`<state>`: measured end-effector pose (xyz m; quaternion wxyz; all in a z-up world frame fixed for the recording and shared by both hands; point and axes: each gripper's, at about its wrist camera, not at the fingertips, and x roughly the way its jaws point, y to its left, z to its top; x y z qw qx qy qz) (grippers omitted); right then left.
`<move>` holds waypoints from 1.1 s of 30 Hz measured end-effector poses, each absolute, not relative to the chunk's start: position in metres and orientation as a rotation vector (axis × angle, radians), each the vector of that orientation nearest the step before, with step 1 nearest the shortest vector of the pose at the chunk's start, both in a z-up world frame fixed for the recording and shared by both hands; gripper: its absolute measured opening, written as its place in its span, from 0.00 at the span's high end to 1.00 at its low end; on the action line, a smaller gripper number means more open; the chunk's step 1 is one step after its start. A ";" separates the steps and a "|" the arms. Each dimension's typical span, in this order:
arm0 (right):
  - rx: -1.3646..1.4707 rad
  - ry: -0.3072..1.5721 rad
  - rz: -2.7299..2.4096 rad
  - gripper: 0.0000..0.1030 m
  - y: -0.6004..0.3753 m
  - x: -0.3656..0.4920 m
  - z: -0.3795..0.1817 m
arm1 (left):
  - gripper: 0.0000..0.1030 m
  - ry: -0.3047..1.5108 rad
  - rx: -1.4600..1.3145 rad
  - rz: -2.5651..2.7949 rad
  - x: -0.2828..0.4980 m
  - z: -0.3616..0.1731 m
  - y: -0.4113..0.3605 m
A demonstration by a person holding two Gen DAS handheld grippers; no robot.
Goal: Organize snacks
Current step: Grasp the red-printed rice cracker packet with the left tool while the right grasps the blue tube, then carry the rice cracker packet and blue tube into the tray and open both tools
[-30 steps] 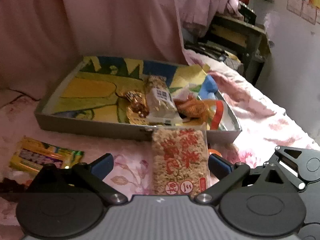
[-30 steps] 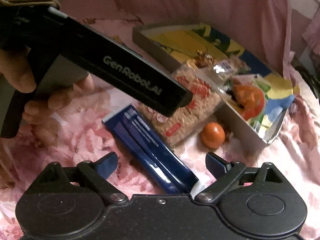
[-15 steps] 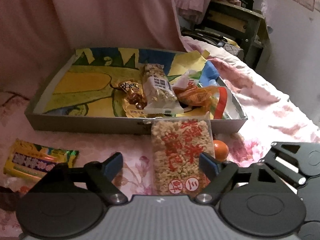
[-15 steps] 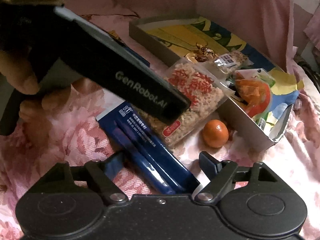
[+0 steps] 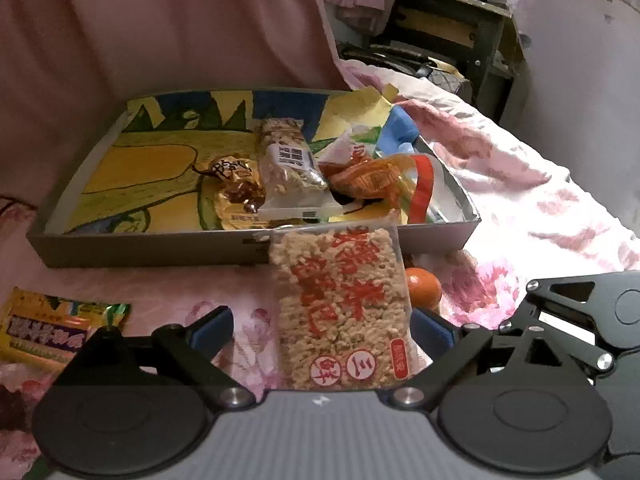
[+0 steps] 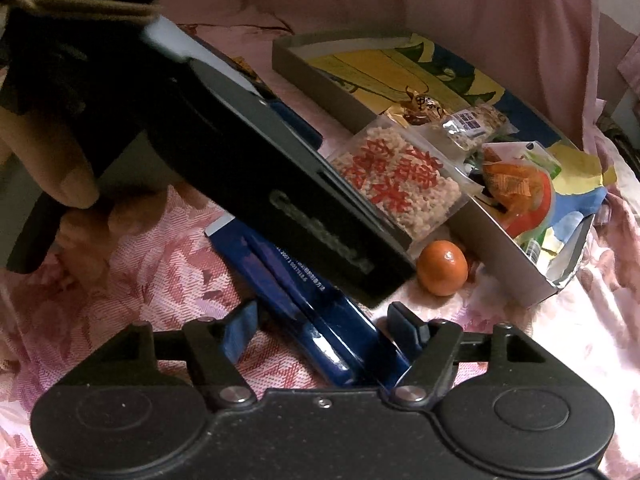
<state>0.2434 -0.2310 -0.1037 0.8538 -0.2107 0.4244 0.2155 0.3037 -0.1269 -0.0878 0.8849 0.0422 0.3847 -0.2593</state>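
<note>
Left wrist view: one clear puffed-rice snack packet with red lettering leans on the grey cardboard tray, between the left gripper's released jaws; right gripper's jaws released around one dark-blue glossy packet.

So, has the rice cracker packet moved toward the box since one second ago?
Yes. The rice cracker packet now pokes over the near wall of the box, farther in and higher than before, while the orange stays put.

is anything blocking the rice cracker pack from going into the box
Only the box's near wall, which the rice cracker pack leans against. Beyond it, a clear snack pack and an orange packet crowd that spot.
</note>
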 end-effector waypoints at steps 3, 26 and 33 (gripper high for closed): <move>-0.446 0.892 0.450 0.30 -0.230 0.243 -0.104 | 0.06 0.807 0.100 -0.538 0.304 -0.092 -0.133; -0.752 0.746 0.433 0.62 -0.202 0.203 -0.107 | 0.31 0.885 -0.047 -0.314 0.274 -0.074 -0.065; -0.805 0.693 0.395 0.67 -0.203 0.187 -0.097 | 0.31 0.826 -0.108 -0.235 0.241 -0.052 -0.043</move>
